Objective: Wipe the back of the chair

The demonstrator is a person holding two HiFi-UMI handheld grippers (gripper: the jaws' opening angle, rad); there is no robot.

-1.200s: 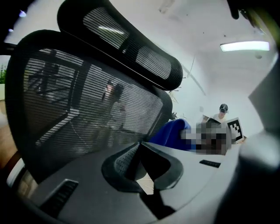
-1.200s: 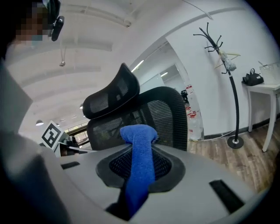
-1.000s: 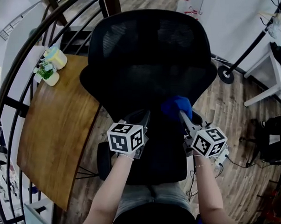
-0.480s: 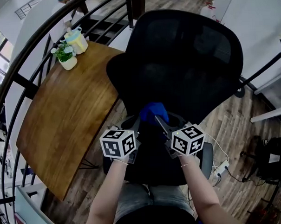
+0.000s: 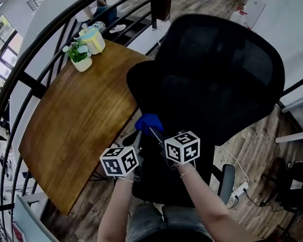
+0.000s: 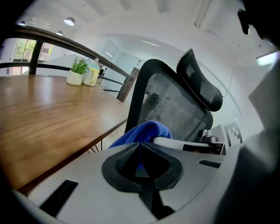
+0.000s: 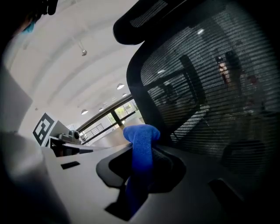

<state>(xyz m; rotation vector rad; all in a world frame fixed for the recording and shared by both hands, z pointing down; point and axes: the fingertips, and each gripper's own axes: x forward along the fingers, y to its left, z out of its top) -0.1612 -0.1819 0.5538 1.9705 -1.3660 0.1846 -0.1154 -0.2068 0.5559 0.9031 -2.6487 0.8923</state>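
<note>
Most of the chair back [image 5: 224, 74] seems left to wipe: the right gripper [image 5: 154, 134] pinches a blue cloth [image 5: 148, 122] at its lower edge, and the left gripper [image 5: 138, 141] is closed on nothing.

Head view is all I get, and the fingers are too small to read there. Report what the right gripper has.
Observer: The right gripper is shut on the blue cloth. A folded strip of it stands up between the fingers, next to the chair's mesh backrest.
Operator: Now give me the left one.
Observer: The left gripper has its fingers shut together with nothing between them. The cloth shows just beyond their tips.
</note>
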